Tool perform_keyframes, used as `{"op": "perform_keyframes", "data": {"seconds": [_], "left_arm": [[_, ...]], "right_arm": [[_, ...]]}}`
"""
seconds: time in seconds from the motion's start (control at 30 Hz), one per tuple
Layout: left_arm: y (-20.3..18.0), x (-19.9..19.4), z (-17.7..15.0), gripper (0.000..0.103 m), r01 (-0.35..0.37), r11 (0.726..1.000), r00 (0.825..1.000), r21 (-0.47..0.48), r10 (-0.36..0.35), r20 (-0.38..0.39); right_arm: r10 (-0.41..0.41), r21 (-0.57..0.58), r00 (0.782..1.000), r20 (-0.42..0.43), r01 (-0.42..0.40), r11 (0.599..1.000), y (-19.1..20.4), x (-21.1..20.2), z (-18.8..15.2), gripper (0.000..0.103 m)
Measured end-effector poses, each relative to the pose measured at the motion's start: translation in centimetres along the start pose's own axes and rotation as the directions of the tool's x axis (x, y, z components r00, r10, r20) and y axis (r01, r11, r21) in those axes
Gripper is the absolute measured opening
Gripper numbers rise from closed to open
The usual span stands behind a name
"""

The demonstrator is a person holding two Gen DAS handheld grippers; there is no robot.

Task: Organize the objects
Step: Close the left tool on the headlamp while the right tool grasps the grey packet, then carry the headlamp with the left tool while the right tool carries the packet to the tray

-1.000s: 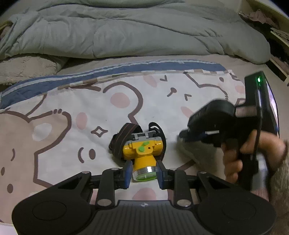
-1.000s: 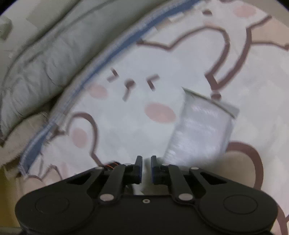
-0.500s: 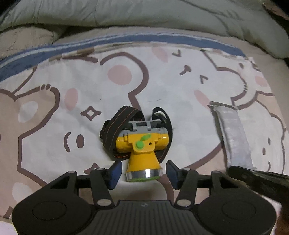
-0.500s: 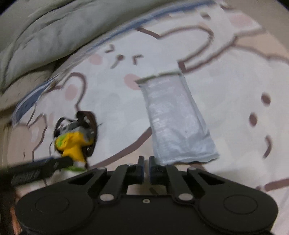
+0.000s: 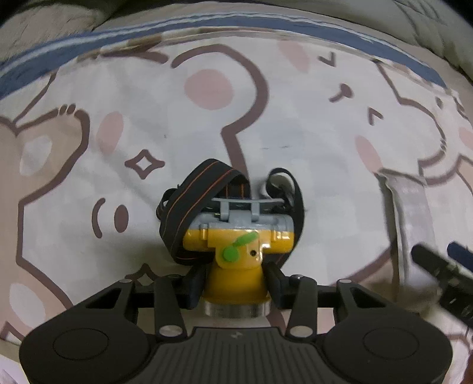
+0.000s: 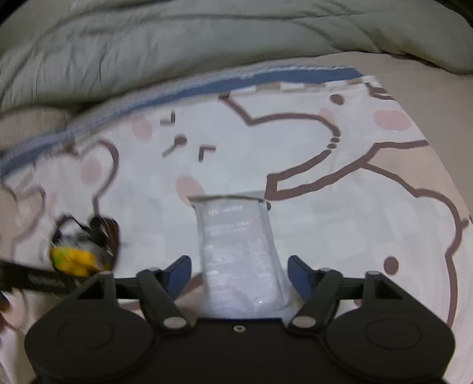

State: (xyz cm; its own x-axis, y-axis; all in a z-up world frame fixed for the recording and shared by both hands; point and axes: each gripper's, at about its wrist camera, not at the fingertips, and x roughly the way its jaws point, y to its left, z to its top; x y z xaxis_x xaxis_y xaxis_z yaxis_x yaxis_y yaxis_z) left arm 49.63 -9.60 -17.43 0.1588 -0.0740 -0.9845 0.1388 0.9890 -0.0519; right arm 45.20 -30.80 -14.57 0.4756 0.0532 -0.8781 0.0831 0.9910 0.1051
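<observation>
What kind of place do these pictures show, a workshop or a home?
Most likely a home bedroom, on a bed: a rumpled grey-green quilted duvet lies behind a white sheet printed with brown cartoon bears, which has a blue striped edge.

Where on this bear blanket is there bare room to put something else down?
Free: the blanket between the headlamp and the blue border, and right of the silver pouch. Crowded: the strip between headlamp and pouch, where both sets of fingers work.
</observation>
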Motion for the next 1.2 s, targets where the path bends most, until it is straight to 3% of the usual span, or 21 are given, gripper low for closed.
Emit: {"op": "perform_keyframes", "data": {"seconds": [0.27,0.33,0.37,0.5,0.83,1.2], "left_arm": [[0.3,0.2,-0.5,0.044,0.002,0.999,0.999,-0.033,-0.001,0.039],[0.3,-0.2,-0.9,0.044,0.008,1.0,0.998,-0.024,-0.007,0.067],[0.4,-0.4,-1.1,0.044,0.011,1.0,0.997,-0.021,-0.009,0.075],[0.2,-1.6,-1.7,0.044,0.026,1.0,0.993,-0.012,-0.024,0.113],[0.7,-5.8,-3.9,0.044,0.071,0.997,0.974,-0.016,-0.066,0.216],[3.3,-11.6,-9.1,0.044,0.109,0.992,0.941,-0.066,-0.081,0.328]], "right_arm": [[-0.059,-0.11,0.994,-0.091,0.048,0.993,0.9,3.6,-0.3,0.08],[-0.05,-0.089,0.994,-0.1,0.041,0.995,0.6,4.0,-0.5,0.076],[-0.035,-0.074,0.994,-0.101,0.027,0.997,0.4,4.0,-0.5,0.068],[-0.017,-0.05,0.997,-0.08,0.013,0.999,0.5,2.8,-0.9,0.053],[0.017,0.044,1.0,0.018,-0.018,0.999,1.2,-2.4,-1.8,0.05],[0.038,0.009,0.989,0.14,-0.04,0.999,3.7,-9.4,-4.1,0.05]]}}
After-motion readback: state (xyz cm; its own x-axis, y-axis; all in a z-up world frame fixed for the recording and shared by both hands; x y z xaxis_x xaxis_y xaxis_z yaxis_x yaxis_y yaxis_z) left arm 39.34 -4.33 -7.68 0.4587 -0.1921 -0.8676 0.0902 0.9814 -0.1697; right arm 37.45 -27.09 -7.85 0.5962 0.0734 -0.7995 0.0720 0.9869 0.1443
